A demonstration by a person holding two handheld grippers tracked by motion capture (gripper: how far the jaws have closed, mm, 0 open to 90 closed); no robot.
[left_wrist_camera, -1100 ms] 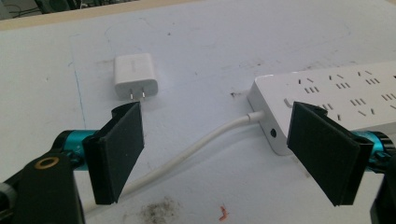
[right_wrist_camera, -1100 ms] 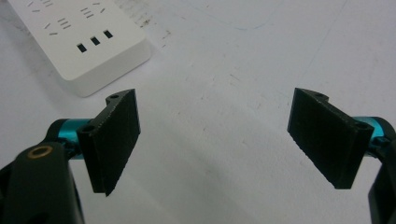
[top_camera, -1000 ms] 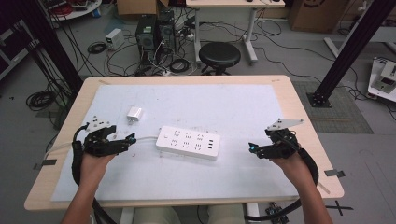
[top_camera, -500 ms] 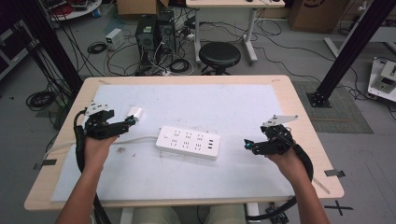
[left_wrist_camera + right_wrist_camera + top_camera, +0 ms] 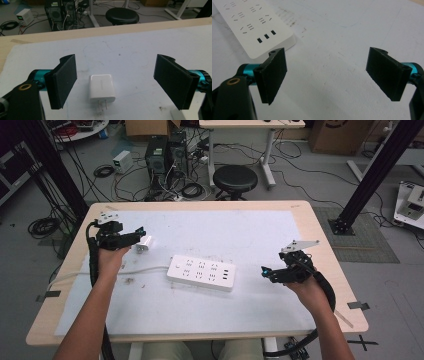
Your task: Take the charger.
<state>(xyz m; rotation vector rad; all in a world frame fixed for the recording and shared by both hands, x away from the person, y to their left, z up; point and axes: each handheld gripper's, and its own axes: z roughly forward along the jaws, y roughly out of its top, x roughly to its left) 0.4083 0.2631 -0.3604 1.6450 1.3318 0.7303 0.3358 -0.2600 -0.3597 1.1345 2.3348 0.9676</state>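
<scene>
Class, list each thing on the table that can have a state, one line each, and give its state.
Left hand-held gripper: open, jaws either side of the charger, not touching it.
Right hand-held gripper: open, holding nothing.
White charger: lying flat, unplugged, prongs bare.
Power strip: lying flat, sockets up, all unoccupied.

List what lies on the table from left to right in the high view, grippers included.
left gripper → white charger plug → white power strip → right gripper
</scene>
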